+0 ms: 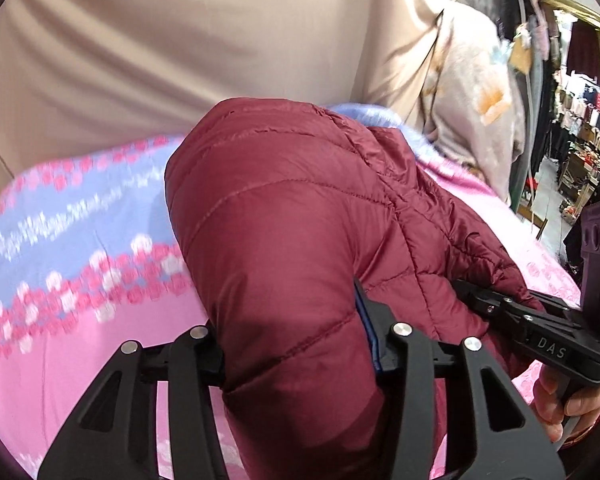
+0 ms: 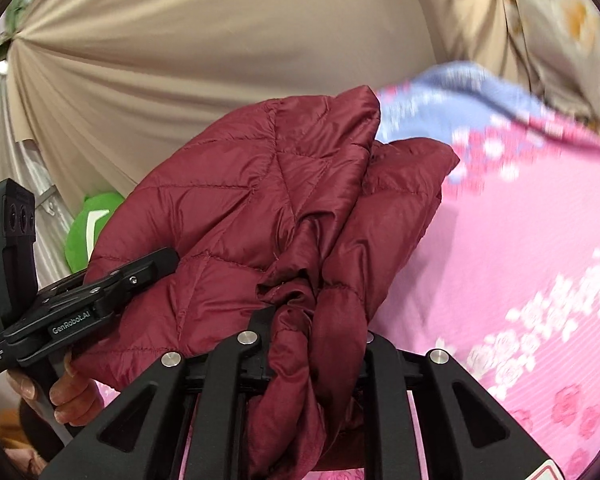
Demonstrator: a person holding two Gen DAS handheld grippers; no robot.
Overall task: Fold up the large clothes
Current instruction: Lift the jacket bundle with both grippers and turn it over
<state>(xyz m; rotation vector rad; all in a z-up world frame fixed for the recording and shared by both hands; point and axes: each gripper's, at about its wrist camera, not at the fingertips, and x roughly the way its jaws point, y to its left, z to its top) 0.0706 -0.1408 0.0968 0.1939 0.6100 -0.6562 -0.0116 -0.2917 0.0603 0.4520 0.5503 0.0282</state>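
Observation:
A maroon quilted puffer jacket [image 1: 292, 220] is bunched up and held above a pink and blue floral bedspread [image 1: 80, 240]. My left gripper [image 1: 296, 352] is shut on a thick fold of the jacket. My right gripper [image 2: 312, 344] is shut on a twisted bunch of the jacket [image 2: 260, 200]. The right gripper also shows at the right of the left wrist view [image 1: 512, 312], clamped on the jacket's edge. The left gripper shows at the left of the right wrist view [image 2: 140, 276], against the jacket. The fingertips of both are hidden in fabric.
A beige curtain [image 1: 180, 48] hangs behind the bed. A green plush toy [image 2: 88, 228] lies at the bed's far left. Hanging clothes [image 1: 472, 112] and shop racks [image 1: 580, 120] stand to the right. The bedspread [image 2: 520, 260] spreads under the jacket.

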